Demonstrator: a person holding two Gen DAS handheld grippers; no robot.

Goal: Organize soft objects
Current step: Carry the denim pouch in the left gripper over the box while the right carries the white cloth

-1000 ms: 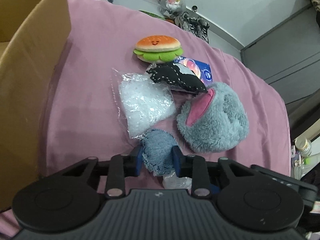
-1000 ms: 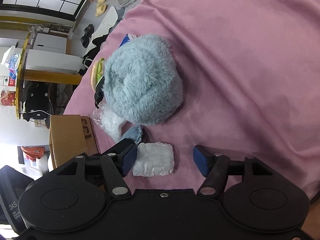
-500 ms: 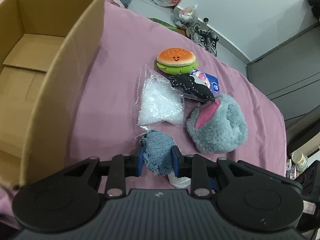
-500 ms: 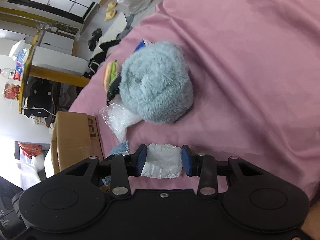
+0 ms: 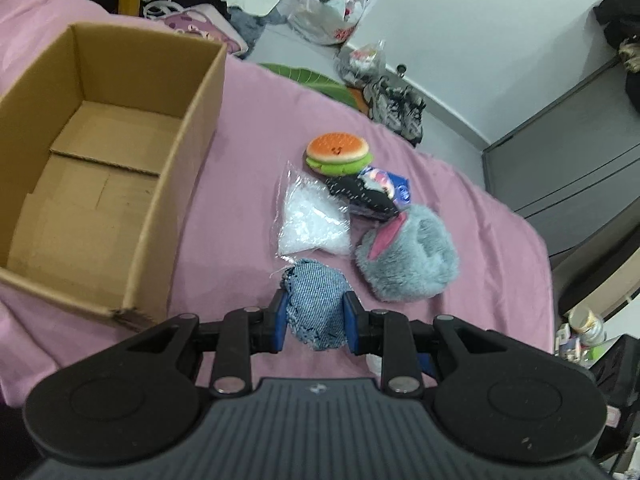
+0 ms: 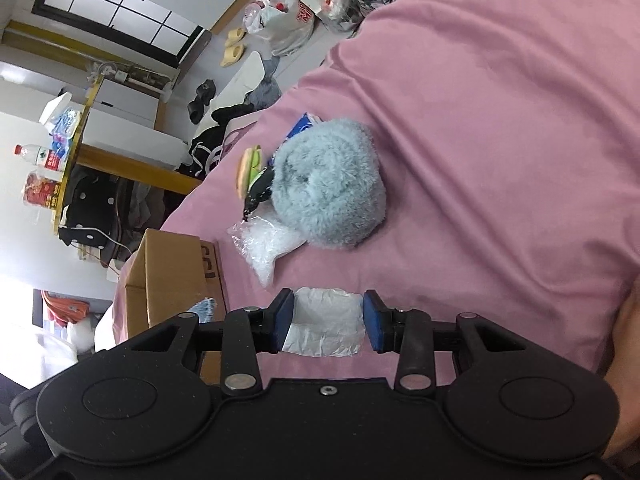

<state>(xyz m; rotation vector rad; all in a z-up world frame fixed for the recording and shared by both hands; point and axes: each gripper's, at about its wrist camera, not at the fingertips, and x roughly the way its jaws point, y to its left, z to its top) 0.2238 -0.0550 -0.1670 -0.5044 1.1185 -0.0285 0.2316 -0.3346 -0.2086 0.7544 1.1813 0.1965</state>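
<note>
Squeezing a soft, light blue denim pouch (image 5: 316,304) above the pink bedsheet (image 5: 240,200), the left gripper (image 5: 314,320) fingers grip its middle; the right gripper (image 6: 328,322) fingers clamp a crinkly white plastic packet (image 6: 326,326), likely slippery.

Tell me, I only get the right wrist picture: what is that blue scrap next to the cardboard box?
Observer: A denim pouch, pinched in the left tongs.
Operator: Is the box open on top?
Observer: Yes. The cardboard box is open, and I see only its bare floor inside.
Operator: And the fluffy grey ball, is it just fluff?
Observer: No. The fluffy toy has a pink flap on the side facing away from you.
</note>
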